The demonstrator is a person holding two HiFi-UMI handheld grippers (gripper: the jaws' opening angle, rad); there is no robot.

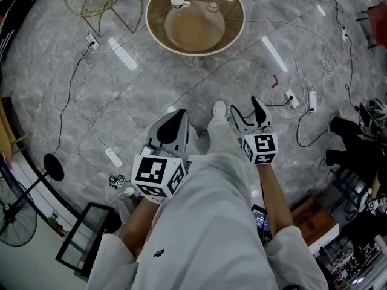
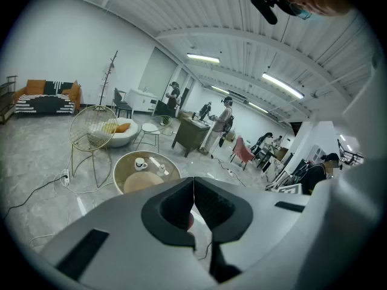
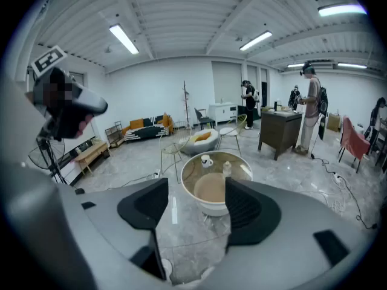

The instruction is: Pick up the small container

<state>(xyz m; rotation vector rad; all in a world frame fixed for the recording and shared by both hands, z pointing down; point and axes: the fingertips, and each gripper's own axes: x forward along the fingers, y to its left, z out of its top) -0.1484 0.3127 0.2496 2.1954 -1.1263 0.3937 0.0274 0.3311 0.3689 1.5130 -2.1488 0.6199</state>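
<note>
early going here: nothing is picked up yet. the container [image 1: 212,7] stands on the round glass table [image 1: 193,53], near a white mug [image 1: 177,3], and both grippers hang well apart from it, down by the person's trousers [image 1: 199,222]. the left gripper [image 1: 179,115] has its jaws pressed together with nothing between them, plain in its own view. the right gripper [image 1: 247,110] has its jaws wide apart and empty; looking along them, the table sits far off in the gap, across the floor [image 1: 151,83]. so, as i read it, the whole job is left: walk up, line an open gripper on the container, close, lift. now the hard bits. the container is tiny in every view, a pale bottle-like shape with a cap, and i can't tell its material or whether it's full. which of the two small things the task means is a judgement; the bottle shape looks the better fit. in the left gripper view the gripper's own body cuts off the table's near edge, and a reddish patch behind the closed jaws can't be identified. in the right gripper view the right pad covers part of the table's rim.
</note>
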